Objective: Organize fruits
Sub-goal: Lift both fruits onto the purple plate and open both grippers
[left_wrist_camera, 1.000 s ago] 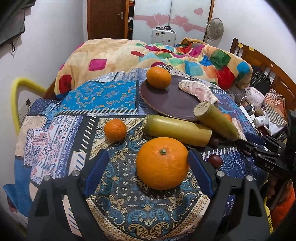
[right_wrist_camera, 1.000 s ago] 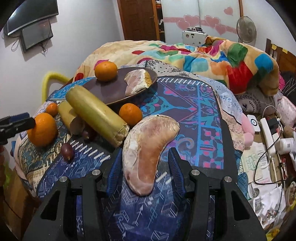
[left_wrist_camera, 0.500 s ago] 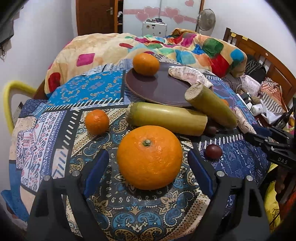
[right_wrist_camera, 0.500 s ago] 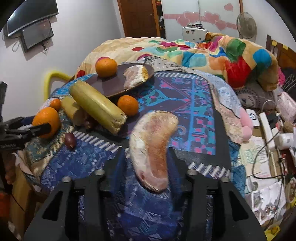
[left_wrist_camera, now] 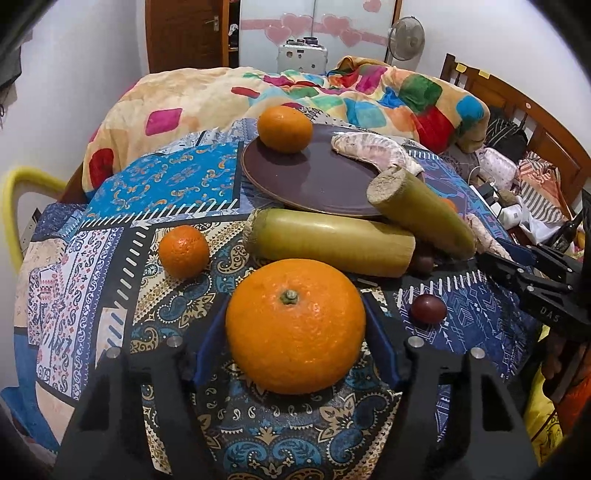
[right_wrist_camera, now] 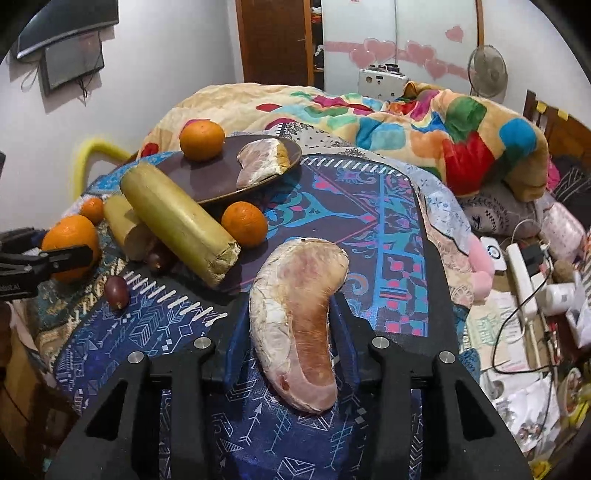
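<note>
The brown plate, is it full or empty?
Neither: the brown plate holds one orange and one peeled pomelo segment, and most of its surface is bare.

A bedroom in a home

A bed (left_wrist_camera: 517, 122) with a patchwork blanket (left_wrist_camera: 295, 96), a wooden door (left_wrist_camera: 184, 33), a standing fan (right_wrist_camera: 487, 70) and a wall-mounted screen (right_wrist_camera: 70, 62).

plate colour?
Dark brown-maroon plate, plain and glossy, holding an orange and a pomelo segment. Clearest in the left wrist view.
</note>
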The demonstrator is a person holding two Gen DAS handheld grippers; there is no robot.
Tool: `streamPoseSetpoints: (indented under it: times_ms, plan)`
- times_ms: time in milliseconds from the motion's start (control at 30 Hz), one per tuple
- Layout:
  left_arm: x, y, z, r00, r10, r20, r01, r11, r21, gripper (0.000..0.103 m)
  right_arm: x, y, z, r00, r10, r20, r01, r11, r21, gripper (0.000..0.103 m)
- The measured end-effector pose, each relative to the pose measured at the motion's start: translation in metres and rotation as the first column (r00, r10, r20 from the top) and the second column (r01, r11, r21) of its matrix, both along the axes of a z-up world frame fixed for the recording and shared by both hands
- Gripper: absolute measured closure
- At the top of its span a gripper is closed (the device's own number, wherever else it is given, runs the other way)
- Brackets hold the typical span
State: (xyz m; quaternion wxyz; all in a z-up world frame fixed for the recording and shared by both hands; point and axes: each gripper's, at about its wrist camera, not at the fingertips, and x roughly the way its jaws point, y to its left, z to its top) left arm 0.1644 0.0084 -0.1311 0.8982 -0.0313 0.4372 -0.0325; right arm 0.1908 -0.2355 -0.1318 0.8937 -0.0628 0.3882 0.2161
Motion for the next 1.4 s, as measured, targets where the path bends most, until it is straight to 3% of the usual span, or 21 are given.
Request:
streamPoseSetpoints:
  times_ms: [200, 533, 833, 1100, 1400]
  plan:
    - [-0.001, 0.003, 0.005, 1.0, 0.007, 0.01, -0.007, 1.0, -0.023, 0.035, 0.0, 0.002, 0.007, 1.0, 0.004, -0.004, -0.004, 1.0, 0.028, 0.066]
    - [0.002, 0.004, 0.044, 0.995, 0.0, 0.104, 0.002, 1.0, -0.026, 0.035, 0.003, 0.009, 0.048, 0.995, 0.013, 0.094, -0.02, 0.997, 0.069, 0.066]
    - [0.023, 0.006, 0.062, 0.989, -0.007, 0.148, 0.007, 1.0, 0.002, 0.035, 0.009, 0.038, 0.078, 0.976, 0.049, 0.211, -0.063, 0.996, 0.059, 0.066]
    - [0.048, 0.009, 0.067, 0.985, -0.019, 0.174, 0.017, 1.0, 0.012, 0.035, 0.027, 0.068, 0.085, 0.966, 0.093, 0.242, -0.111, 0.992, 0.063, 0.066]
    - [0.077, 0.016, 0.061, 0.985, -0.031, 0.171, 0.031, 1.0, 0.002, 0.035, 0.06, 0.099, 0.072, 0.969, 0.11, 0.222, -0.117, 0.993, 0.019, 0.066]
